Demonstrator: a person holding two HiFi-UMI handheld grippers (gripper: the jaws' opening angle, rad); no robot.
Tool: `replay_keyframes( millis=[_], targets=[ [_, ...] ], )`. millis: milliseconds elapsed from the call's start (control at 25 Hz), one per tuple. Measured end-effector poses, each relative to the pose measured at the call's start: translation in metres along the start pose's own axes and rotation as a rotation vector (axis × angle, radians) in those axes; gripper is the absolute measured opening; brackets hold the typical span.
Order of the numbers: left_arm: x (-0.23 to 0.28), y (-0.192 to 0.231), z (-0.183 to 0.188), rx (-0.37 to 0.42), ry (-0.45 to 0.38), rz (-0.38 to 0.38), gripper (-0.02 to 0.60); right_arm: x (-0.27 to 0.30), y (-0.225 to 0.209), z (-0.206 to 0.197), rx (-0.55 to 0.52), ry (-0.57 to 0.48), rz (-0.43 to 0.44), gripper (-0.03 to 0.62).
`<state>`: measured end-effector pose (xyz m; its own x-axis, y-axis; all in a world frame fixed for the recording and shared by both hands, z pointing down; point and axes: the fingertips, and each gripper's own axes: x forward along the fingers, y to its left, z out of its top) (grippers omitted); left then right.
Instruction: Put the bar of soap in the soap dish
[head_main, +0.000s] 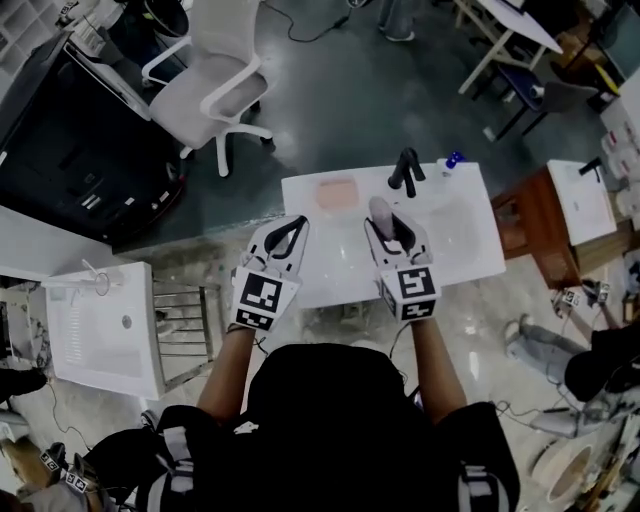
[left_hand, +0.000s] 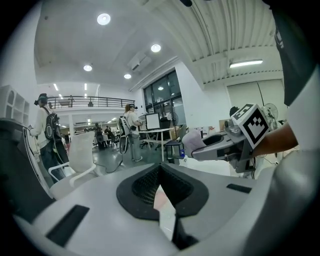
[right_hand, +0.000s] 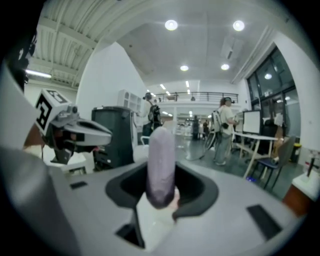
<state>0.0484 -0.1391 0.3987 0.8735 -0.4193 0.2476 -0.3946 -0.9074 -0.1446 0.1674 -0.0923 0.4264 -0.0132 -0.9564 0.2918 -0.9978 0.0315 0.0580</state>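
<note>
the bar of soap (right_hand: 161, 165) is a pale lilac, rounded oblong. it is pinched on edge in the right gripper (head_main: 394, 234), with the jaws closed on its two broad faces near one end. the other end projects past the jaw tips. in the head view the bar sits over the white counter (head_main: 330, 265), just beside the pink soap dish (head_main: 337, 193) and not yet in it. the black faucet (head_main: 405, 170) is near on its far side.

handling, as judged:
- light for its bulk, and rigid enough to take a firm pinch.
- the surface looks smooth and is likely slippery, more so if wet. a hard squeeze on the rounded faces could push it out forward.
- edges may dent or chip if it is dropped. lower it into the dish rather than releasing it from a height.
- the best hold is across the flat faces near the middle of its length. the present hold is toward one end, so the free end can go into the dish first.

the left gripper (head_main: 296, 226) has its jaws pressed together at the tips with nothing between them. it is beside the right gripper, nearer the counter's left part.

count:
- bar of soap: one
- soap dish: one
- faucet: one
- small blue-capped bottle (head_main: 451, 162) behind the faucet: one
- grippers: two
</note>
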Motion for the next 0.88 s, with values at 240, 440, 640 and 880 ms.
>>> replay_keyframes(
  millis=[240,440,640,880],
  targets=[
    [0.037,0.010,-0.009,-0.040,0.044,0.067,0.023,0.045,-0.012,-0.017,-0.032,0.064,0.144,0.179],
    [0.054,0.019,-0.025,-0.078,0.093,0.124,0.023,0.078,-0.011,-0.039,-0.063,0.132,0.262,0.179],
    [0.065,0.025,-0.044,-0.119,0.139,0.175,0.023,0.105,-0.008,-0.066,-0.086,0.204,0.360,0.179],
    [0.077,0.028,-0.060,-0.162,0.178,0.208,0.023,0.126,-0.002,-0.104,-0.277,0.324,0.462,0.179]
  ],
)
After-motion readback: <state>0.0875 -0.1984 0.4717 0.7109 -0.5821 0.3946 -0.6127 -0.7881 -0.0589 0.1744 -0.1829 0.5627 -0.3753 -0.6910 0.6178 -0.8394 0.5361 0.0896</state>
